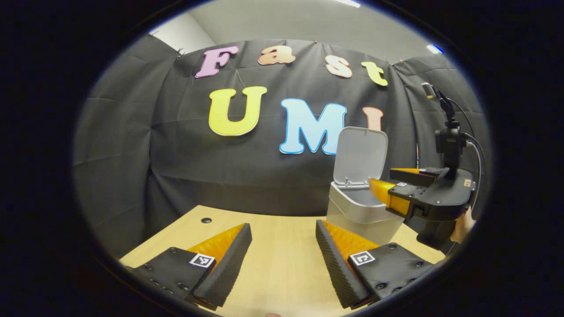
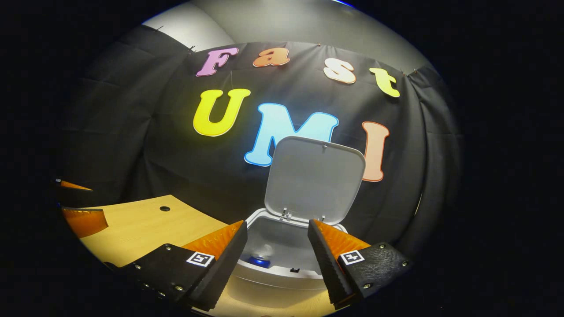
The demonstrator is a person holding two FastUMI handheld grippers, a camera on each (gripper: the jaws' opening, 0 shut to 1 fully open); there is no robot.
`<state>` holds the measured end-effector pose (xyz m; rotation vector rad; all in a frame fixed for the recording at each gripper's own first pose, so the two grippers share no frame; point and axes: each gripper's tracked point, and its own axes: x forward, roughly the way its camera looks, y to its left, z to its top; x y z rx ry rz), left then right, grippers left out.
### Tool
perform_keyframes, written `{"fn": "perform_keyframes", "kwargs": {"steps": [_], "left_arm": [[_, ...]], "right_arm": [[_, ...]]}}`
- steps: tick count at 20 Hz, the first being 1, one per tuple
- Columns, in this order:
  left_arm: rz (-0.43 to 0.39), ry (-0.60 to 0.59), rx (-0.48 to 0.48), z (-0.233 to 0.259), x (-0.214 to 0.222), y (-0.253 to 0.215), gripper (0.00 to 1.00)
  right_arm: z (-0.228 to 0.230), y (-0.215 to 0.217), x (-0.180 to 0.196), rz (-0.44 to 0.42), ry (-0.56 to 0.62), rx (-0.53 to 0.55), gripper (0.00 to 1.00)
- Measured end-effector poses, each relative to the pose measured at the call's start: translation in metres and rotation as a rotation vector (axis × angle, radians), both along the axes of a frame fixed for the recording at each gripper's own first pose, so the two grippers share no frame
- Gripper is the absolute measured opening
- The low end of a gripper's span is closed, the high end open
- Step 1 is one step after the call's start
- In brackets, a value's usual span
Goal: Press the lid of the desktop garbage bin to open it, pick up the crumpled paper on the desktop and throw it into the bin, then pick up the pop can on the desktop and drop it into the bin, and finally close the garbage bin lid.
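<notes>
The grey desktop bin (image 1: 359,215) stands at the table's back right with its lid (image 1: 360,154) swung upright. My right gripper (image 1: 382,181) hovers open just over the bin's rim, nothing between its fingers. In the right gripper view I look down into the bin (image 2: 282,274), past the raised lid (image 2: 313,178). A blue can-like object (image 2: 259,261) lies at the bottom, with something pale beside it. My right gripper (image 2: 276,225) is open above the opening. My left gripper (image 1: 283,225) is open and holds nothing, low over the table left of the bin.
The wooden table (image 1: 282,268) has a small round cable hole (image 1: 206,220) near its back left. My left gripper (image 2: 79,203) appears at the far left edge of the right gripper view. The black cloth wall stands close behind the bin.
</notes>
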<state>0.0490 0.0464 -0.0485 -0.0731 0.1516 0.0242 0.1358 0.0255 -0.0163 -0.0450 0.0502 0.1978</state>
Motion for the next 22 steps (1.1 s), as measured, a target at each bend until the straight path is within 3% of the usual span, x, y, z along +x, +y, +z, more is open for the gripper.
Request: {"fn": "perform_keyframes", "kwargs": {"steps": [12,18,22], "left_arm": [[-0.075,-0.040,0.017,0.009,-0.006,0.012,0.95],[-0.151,-0.046,0.017,0.012,-0.007,0.014,0.96],[-0.154,-0.048,-0.007,0.015,-0.006,0.018,0.96]], "right_arm": [[0.068,-0.022,0.007,-0.111,-0.065,0.004,0.90],[0.117,-0.030,0.036,-0.166,-0.113,0.000,0.90],[0.133,-0.030,0.062,-0.189,-0.088,0.050,0.90]]}}
